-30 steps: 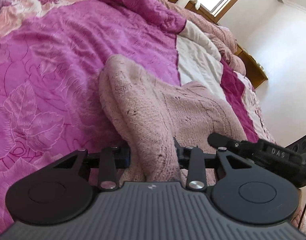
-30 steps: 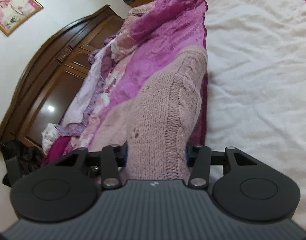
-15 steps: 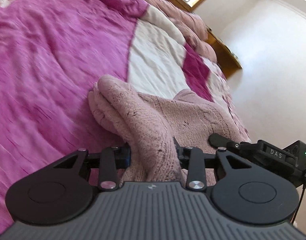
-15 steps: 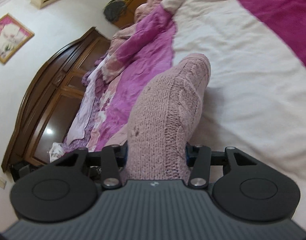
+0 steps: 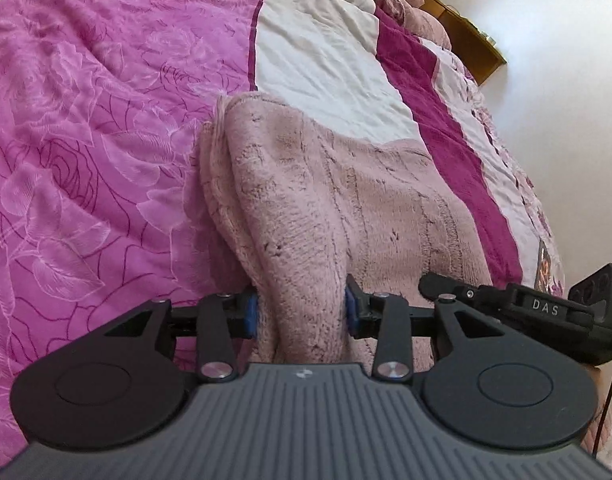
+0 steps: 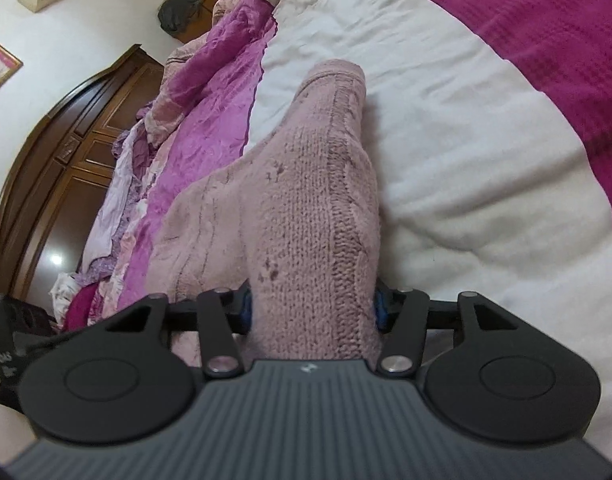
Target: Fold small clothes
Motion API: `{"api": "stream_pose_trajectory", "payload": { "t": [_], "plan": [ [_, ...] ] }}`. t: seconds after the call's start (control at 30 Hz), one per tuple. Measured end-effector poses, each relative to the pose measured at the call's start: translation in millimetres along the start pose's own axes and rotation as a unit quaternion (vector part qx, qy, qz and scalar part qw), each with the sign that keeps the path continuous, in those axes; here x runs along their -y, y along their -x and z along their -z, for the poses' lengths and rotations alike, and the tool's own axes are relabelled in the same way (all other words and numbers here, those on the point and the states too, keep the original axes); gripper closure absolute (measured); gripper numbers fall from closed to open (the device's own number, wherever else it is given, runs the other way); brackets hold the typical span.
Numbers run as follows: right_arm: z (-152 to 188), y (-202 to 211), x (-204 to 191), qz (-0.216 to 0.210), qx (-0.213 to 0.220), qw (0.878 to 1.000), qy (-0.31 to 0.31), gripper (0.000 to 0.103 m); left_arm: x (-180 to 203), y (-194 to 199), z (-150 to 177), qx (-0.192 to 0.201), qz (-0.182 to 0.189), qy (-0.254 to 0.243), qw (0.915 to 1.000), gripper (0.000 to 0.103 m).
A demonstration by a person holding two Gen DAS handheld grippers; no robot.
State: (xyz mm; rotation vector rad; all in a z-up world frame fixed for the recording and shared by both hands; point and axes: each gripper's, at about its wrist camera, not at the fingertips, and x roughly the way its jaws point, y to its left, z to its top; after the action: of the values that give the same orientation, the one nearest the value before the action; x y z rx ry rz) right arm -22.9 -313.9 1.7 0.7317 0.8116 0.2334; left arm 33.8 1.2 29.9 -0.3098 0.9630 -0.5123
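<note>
Magenta-and-white bedspread [image 5: 106, 140] carries a pink knit garment [image 5: 345, 200], left gripper [image 5: 302, 312] and right gripper [image 6: 311, 310] each clamped on a bunched fold.

Pink knit garment [image 5: 337, 200] now lower, flatter across the bedspread [image 5: 86, 128].

One label reads clearly — "DAS" in pale letters — on the black right gripper [image 5: 545, 310] beside the knit.

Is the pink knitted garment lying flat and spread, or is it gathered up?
Gathered up: both the left gripper and right gripper pinch bunched folds of the pink knitted garment.
</note>
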Motion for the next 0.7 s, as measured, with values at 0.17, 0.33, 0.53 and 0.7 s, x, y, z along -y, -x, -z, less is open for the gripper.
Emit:
{"api": "stream_pose_trajectory", "payload": {
  "t": [0.17, 0.33, 0.53, 0.7],
  "plan": [
    [3, 8, 4, 0.001, 0.005, 1.000, 0.001, 0.045, 5, 6, -4, 0.004, -0.016, -0.006, 0.9998, 0.057],
    [1, 22, -7, 0.021, 0.018, 0.999, 0.045, 0.043, 12, 18, -6, 0.024, -0.037, -0.021, 0.9988, 0.057],
    [6, 39, -31, 0.067, 0.066, 0.987, 0.129, 0.044, 24, 37, -12, 0.067, -0.072, -0.045, 0.9941, 0.057],
    [10, 48, -43, 0.077, 0.108, 0.977, 0.168, 0.063, 37, 40, -12, 0.071, -0.112, -0.096, 0.9866, 0.057]
  ]
}}
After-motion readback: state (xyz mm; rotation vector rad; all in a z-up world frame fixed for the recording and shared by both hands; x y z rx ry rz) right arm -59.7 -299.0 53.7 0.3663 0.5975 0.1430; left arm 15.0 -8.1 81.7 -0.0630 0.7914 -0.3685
